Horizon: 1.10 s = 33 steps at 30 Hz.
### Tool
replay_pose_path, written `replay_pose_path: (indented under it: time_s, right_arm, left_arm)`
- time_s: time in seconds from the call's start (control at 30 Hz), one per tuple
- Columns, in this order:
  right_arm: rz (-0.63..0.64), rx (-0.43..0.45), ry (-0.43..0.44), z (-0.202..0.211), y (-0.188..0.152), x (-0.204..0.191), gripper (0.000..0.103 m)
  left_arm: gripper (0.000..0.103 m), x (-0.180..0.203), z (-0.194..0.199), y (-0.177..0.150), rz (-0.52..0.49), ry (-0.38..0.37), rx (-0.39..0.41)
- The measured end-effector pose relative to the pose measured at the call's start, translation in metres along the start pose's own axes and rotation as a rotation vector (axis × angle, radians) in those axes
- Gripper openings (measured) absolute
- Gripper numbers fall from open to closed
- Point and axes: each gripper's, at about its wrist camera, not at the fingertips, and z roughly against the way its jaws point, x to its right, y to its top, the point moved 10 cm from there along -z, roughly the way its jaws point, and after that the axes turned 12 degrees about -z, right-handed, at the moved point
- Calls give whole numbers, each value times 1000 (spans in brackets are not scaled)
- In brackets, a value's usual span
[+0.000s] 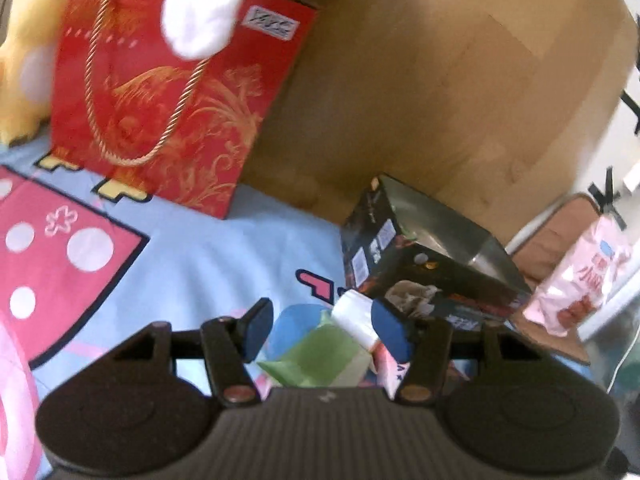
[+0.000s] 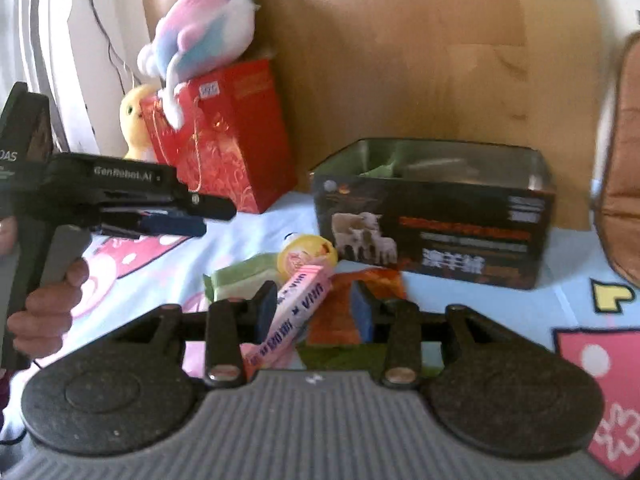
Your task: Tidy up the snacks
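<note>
My right gripper (image 2: pixel 314 308) is shut on a pink candy stick pack (image 2: pixel 304 296), which slants between the pads with its lower end over the crossbar. Under it on the printed bedsheet lie an orange packet (image 2: pixel 380 278), a green packet (image 2: pixel 240 276) and a yellow round snack (image 2: pixel 308 252). Just behind this pile stands an open black box (image 2: pixel 440 232) with sheep on its side. My left gripper (image 1: pixel 324 334) is open with nothing between its pads. It hovers over the green packet (image 1: pixel 320 352) and a white packet (image 1: pixel 354 312), near the black box (image 1: pixel 400 264). The right wrist view shows the left gripper (image 2: pixel 220 220) from the side.
A red gift bag (image 1: pixel 160 100) stands at the back left, with a pastel plush (image 2: pixel 204 32) on top and a yellow plush (image 1: pixel 28 52) beside it. A wooden board (image 1: pixel 440 80) rises behind. A pink snack bag (image 1: pixel 580 276) and a brown cushion (image 2: pixel 624 160) lie to the right.
</note>
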Motion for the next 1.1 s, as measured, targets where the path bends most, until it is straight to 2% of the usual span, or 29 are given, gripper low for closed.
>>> replay_pose_path:
  time_s: [0.07, 0.13, 0.17, 0.27, 0.33, 0.4, 0.43, 0.5, 0.6, 0.7, 0.77, 0.83, 0.93, 1.1]
  right_arm:
    - [-19, -18, 9, -16, 6, -1, 46]
    - [-31, -40, 0, -34, 8, 0, 59]
    - [-35, -55, -1, -44, 9, 2, 60]
    - [-43, -114, 11, -66, 3, 0, 60]
    - [-20, -122, 4, -74, 0, -2, 60]
    - [-26, -125, 18, -78, 0, -3, 60]
    - [-45, -133, 29, -80, 0, -2, 56]
    - [-68, -128, 41, -77, 3, 0, 47]
    - [-39, -73, 62, -59, 5, -9, 47]
    - [53, 49, 61, -27, 16, -29, 47]
    - [107, 128, 56, 2, 18, -40, 47]
    - [157, 177, 37, 30, 11, -45, 47]
    - [202, 170, -10, 60, -12, -39, 47]
    - [185, 20, -72, 86, -65, -7, 47]
  left_arm:
    - [55, -2, -3, 1, 16, 4, 13]
    - [58, -5, -11, 4, 20, -4, -5]
    - [58, -1, -22, 7, 18, -23, -21]
    - [60, 13, -49, 12, -2, -86, -62]
    - [60, 15, -65, 11, -11, -78, -91]
    - [54, 17, -75, 5, 6, -98, -120]
    - [46, 20, -76, 3, 16, -129, -116]
    - [43, 26, -69, 2, -15, -119, -87]
    - [42, 39, -46, 11, -40, -113, -41]
    - [42, 59, -9, 21, -59, -144, 47]
    - [42, 76, 13, 18, -83, -166, 83]
    - [42, 94, 26, 5, -102, -188, 86]
    - [43, 115, 28, -27, -119, -210, 33]
    - [42, 144, 16, -89, -163, -243, -93]
